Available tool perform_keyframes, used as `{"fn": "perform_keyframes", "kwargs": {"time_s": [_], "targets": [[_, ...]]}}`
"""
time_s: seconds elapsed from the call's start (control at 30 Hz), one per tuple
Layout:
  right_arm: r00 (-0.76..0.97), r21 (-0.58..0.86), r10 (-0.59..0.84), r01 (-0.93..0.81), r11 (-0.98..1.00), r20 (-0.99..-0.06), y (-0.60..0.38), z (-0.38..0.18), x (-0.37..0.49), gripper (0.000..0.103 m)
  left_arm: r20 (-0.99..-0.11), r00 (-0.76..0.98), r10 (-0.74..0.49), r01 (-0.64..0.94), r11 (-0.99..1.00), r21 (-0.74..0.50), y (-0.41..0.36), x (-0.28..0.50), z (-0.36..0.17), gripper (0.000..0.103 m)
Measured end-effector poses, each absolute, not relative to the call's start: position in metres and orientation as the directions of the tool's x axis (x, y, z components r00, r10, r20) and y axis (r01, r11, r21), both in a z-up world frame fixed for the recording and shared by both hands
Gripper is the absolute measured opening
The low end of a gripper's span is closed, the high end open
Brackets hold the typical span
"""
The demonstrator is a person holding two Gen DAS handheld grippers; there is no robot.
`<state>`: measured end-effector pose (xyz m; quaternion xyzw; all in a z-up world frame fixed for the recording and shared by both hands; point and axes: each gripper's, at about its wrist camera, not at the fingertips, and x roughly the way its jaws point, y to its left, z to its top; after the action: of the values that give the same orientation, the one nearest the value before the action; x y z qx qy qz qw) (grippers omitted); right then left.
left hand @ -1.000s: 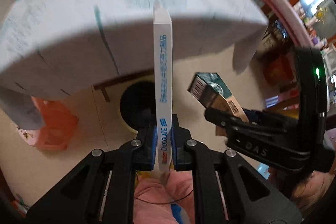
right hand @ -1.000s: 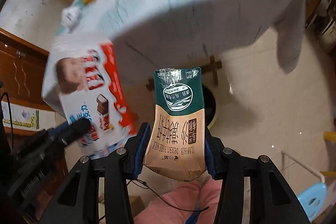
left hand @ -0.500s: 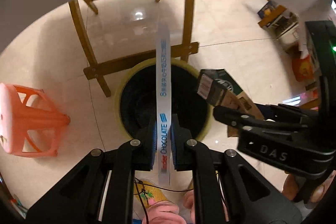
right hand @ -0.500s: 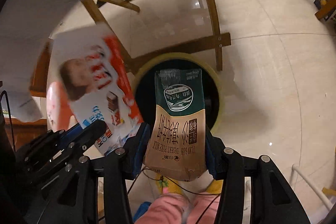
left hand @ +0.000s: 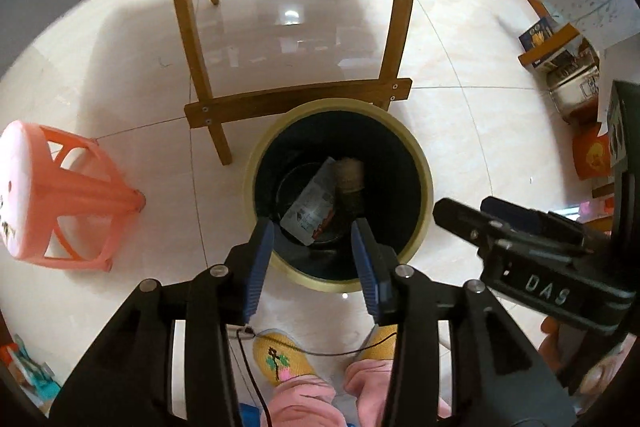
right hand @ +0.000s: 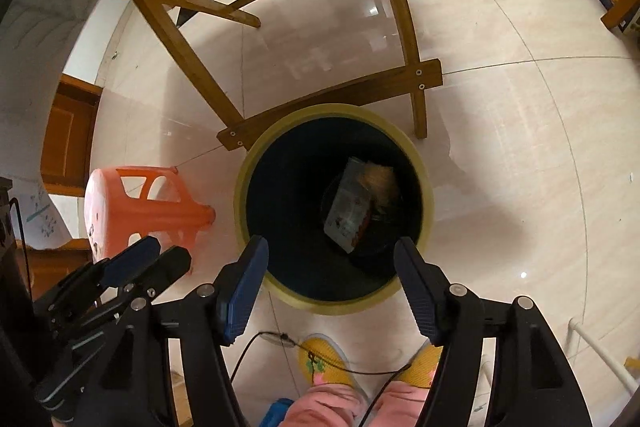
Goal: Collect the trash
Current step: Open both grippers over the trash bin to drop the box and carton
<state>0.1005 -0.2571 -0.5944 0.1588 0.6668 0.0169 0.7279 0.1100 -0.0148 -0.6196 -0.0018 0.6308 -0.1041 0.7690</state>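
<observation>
A round bin with a pale yellow rim (left hand: 425, 163) (right hand: 427, 195) and dark inside stands on the tiled floor. At its bottom lie the white-and-red chocolate box (left hand: 310, 205) (right hand: 347, 210) and the brown milk carton (left hand: 350, 175) (right hand: 380, 179). My left gripper (left hand: 313, 227) is open and empty above the bin's near rim. My right gripper (right hand: 331, 247) is open and empty above the bin too. The right gripper also shows at the right of the left wrist view (left hand: 480, 217), and the left gripper at the lower left of the right wrist view (right hand: 152, 259).
A wooden table frame (left hand: 296, 99) (right hand: 332, 95) stands just behind the bin. An orange plastic stool (left hand: 60, 195) (right hand: 140, 203) lies left of it. Boxes and jars (left hand: 568, 75) stand at the far right. The person's yellow slippers (left hand: 280, 359) are below the grippers.
Both grippers have opened. The chocolate box and the milk carton have dropped out of them into the bin.
</observation>
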Motion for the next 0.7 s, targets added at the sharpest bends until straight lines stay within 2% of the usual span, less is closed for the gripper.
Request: {"fn": "perform_keyframes", "kwargs": {"time_s": [0.3,0.7], "targets": [[0.127,0.264,0.244,0.18,0.948,-0.961,-0.254,-0.542,0.082,0.067,-0.958,0.26,-0.124,0.141,0.986,-0.089,-0.025,0.11,-0.543,0.037],[0.211,0.295,0.266,0.12,0.948,-0.941,-0.256,-0.386,0.066,0.067,-0.931,0.346,-0.112,0.071,0.993,-0.093,-0.011,0.094,-0.382,0.037]]}}
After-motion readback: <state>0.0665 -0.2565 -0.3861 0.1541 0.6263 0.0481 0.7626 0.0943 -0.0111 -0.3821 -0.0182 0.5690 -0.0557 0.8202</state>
